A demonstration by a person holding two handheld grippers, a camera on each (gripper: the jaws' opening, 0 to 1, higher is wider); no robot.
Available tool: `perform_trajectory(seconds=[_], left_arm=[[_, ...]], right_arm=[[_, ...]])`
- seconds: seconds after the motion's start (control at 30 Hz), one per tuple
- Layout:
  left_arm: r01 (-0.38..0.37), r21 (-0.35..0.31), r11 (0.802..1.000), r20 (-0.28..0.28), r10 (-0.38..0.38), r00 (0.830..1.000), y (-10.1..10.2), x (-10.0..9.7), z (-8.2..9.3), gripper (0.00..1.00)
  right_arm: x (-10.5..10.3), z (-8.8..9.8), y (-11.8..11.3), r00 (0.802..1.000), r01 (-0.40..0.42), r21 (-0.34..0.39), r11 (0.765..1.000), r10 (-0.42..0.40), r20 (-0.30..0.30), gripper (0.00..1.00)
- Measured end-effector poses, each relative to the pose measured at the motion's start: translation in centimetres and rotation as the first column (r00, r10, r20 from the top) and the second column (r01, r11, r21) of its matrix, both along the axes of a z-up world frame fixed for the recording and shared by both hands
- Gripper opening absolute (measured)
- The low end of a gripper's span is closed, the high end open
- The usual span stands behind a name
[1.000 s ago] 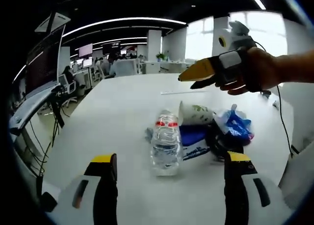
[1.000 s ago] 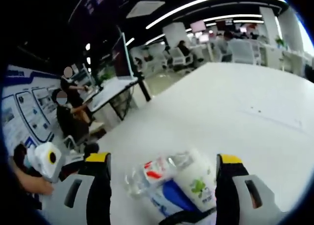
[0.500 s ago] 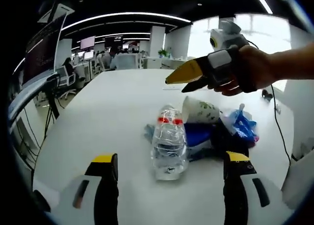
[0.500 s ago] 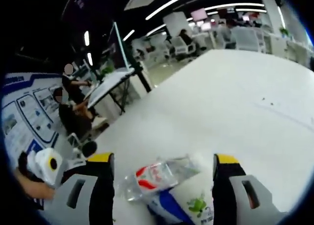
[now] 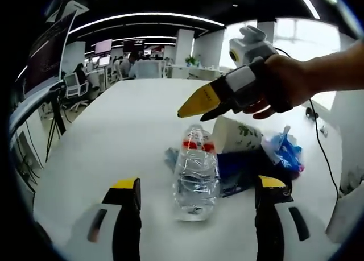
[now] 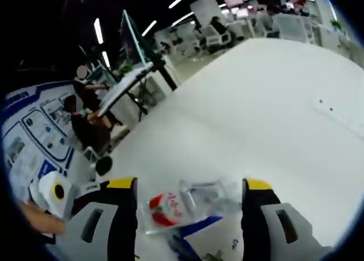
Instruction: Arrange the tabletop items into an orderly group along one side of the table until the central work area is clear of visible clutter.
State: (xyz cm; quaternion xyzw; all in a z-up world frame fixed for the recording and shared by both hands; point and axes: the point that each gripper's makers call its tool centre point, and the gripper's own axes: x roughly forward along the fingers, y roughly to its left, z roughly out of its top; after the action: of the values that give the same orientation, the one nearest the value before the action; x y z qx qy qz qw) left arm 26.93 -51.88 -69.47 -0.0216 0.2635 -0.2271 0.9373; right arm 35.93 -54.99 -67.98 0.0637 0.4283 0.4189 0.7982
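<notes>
A clear plastic bottle (image 5: 196, 173) with a red label lies on its side on the white table (image 5: 114, 119). Behind it a white paper cup (image 5: 238, 135) with green print lies tipped over. A dark blue packet (image 5: 232, 165) and a crumpled blue bag (image 5: 284, 150) lie beside the cup. My left gripper (image 5: 198, 184) is open just short of the bottle's near end. A hand holds my right gripper (image 5: 199, 102) above the bottle's cap end. From above, the right gripper (image 6: 189, 185) stands open over the bottle (image 6: 187, 204), its jaws wide on either side and not touching it.
A dark cable (image 5: 324, 141) runs along the table's right side. A white strip (image 6: 341, 110) lies flat farther out on the table (image 6: 256, 102). Past the table edge stand desks with monitors, and two people (image 6: 85, 119) sit there.
My right gripper has moved left and down, from above the cup to over the bottle's cap end. The left gripper has crept slightly closer to the bottle. The items lie as before.
</notes>
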Motion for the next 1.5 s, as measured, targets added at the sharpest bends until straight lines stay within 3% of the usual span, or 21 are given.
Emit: perform_trajectory(seconds=[0.17,0.3,0.37,0.43,0.5,0.6,0.77,0.93,1.27,1.5], left_arm=[[0.005,0.011,1.0,-0.008,-0.005,1.0,-0.3,0.3,-0.4,0.77],[-0.004,-0.026,1.0,0.003,0.004,1.0,-0.5,0.9,0.0,0.77],[-0.001,-0.003,1.0,-0.002,0.001,1.0,-0.5,1.1,-0.3,0.76],[-0.001,-0.018,1.0,-0.007,0.001,1.0,-0.5,1.2,-0.3,0.75],[-0.014,-0.039,0.999,-0.002,0.014,1.0,-0.6,1.5,0.0,0.71],[-0.013,-0.017,1.0,-0.009,0.013,1.0,-0.6,1.6,-0.4,0.69],[-0.005,-0.007,1.0,-0.021,0.005,1.0,-0.9,1.5,-0.8,0.67],[0.0,0.016,1.0,-0.027,0.0,1.0,-1.0,1.6,-1.1,0.6],[0.021,0.092,0.995,-0.044,-0.017,0.999,-1.0,1.5,-1.8,0.52],[0.019,0.09,0.996,-0.054,-0.014,0.998,-1.1,1.3,-2.0,0.49]], right_arm=[[0.8,-1.2,-0.1,0.998,-0.007,-0.027,1.0,0.005,-0.062,0.71],[0.9,-2.3,-0.6,0.996,-0.017,-0.069,0.997,0.01,-0.09,0.7],[1.0,-2.5,-0.7,0.994,-0.019,-0.064,0.998,0.012,-0.106,0.69],[0.7,-2.7,-0.6,0.988,-0.017,-0.047,0.999,0.009,-0.153,0.66],[0.9,-2.7,-0.6,0.987,-0.006,-0.036,0.999,0.0,-0.163,0.64],[1.1,-3.2,-1.1,0.981,-0.003,-0.049,0.999,-0.007,-0.194,0.58],[0.4,-4.1,-1.5,0.967,-0.01,-0.068,0.998,-0.007,-0.253,0.57],[1.0,-4.3,-1.3,0.96,0.041,-0.048,0.998,-0.052,-0.274,0.52],[1.1,-4.4,-0.8,0.947,0.06,-0.054,0.997,-0.074,-0.312,0.46],[1.2,-4.4,-0.9,0.937,0.092,-0.075,0.993,-0.111,-0.331,0.43]])
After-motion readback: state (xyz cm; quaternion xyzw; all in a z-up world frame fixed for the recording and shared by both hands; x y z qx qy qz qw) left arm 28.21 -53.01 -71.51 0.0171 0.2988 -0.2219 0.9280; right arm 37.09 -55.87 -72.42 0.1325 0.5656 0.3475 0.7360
